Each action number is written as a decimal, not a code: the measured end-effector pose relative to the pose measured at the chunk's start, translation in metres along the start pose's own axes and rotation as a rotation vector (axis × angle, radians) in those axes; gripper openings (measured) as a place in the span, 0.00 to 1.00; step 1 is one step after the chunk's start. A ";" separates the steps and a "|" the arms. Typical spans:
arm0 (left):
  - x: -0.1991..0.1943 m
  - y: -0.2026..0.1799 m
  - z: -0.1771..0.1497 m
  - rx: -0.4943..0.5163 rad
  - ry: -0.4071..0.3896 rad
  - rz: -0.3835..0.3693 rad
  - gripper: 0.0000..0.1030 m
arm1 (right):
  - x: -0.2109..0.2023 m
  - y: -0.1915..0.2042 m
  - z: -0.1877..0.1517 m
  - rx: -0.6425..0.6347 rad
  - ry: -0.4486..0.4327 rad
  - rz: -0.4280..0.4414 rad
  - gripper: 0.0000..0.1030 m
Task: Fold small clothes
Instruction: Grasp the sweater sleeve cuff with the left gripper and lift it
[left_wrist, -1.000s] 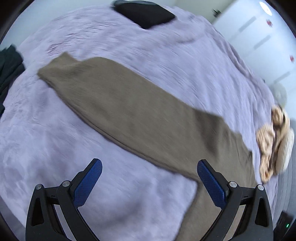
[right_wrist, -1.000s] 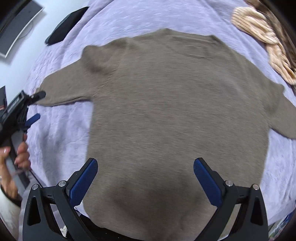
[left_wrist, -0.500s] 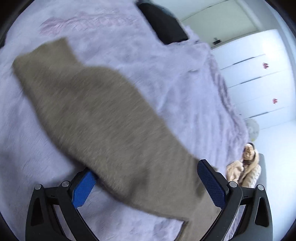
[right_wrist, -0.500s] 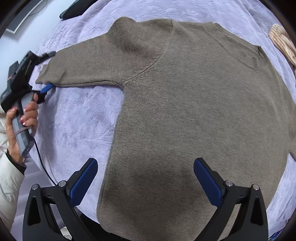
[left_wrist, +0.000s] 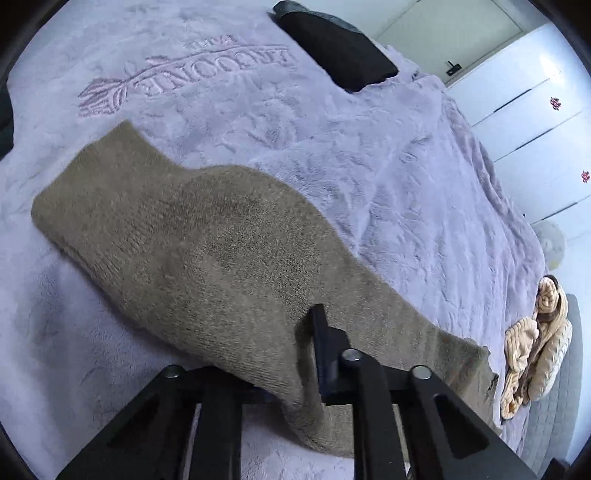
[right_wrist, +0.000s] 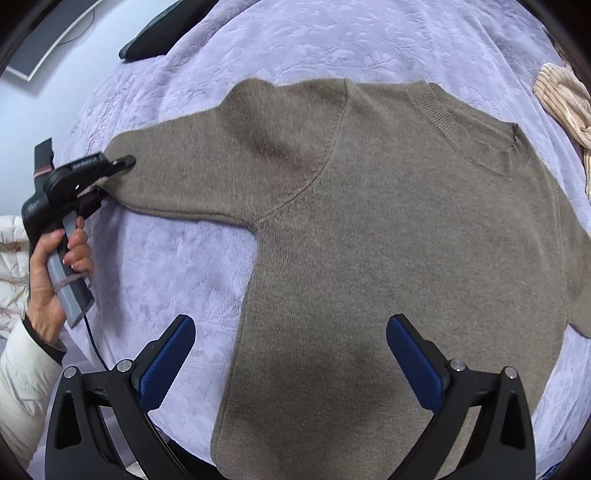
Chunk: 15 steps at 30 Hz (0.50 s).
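Left gripper (right_wrist: 110, 173), at the left edge of the right wrist view, has its fingers pressed together on the cuff end of the brown sweater's sleeve (right_wrist: 192, 177); a hand (right_wrist: 55, 266) in a white jacket cuff holds its grey handle below. In the left wrist view the same gripper (left_wrist: 295, 373) sits at the bottom centre, its black fingers pinching a fold of that sleeve (left_wrist: 207, 251), which runs from the middle left of the frame down to the lower right. Across the middle of the right wrist view the sweater (right_wrist: 388, 240) lies flat on the lilac bed cover (right_wrist: 177, 280), ribbed collar (right_wrist: 476, 136) toward the upper right. Right gripper (right_wrist: 291, 365), at the bottom of its frame, hovers over the sweater's lower body with its blue-padded fingers (right_wrist: 168, 358) spread wide, holding nothing. A dark cushion (left_wrist: 336, 51) lies at the top centre of the left wrist view, and a beige ribbed garment (left_wrist: 535, 343) is bunched at the right edge.
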<state>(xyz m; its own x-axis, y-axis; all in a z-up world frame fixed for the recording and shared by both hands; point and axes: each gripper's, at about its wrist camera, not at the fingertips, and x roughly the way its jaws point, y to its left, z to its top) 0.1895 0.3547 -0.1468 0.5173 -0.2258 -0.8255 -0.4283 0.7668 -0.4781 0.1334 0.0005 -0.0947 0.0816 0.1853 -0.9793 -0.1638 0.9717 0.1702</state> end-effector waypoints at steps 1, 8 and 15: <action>-0.006 -0.006 0.000 0.028 -0.014 -0.001 0.13 | -0.002 -0.002 0.000 0.004 -0.008 0.003 1.00; -0.045 -0.104 -0.024 0.260 -0.069 -0.087 0.13 | -0.017 -0.040 -0.006 0.063 -0.027 0.010 1.00; -0.039 -0.252 -0.100 0.483 -0.008 -0.239 0.13 | -0.038 -0.120 -0.026 0.160 -0.065 0.004 1.00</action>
<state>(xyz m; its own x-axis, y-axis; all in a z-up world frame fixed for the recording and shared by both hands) 0.2028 0.1105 -0.0240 0.5652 -0.4250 -0.7071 0.0908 0.8839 -0.4588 0.1243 -0.1273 -0.0805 0.1458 0.1937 -0.9702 -0.0065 0.9808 0.1948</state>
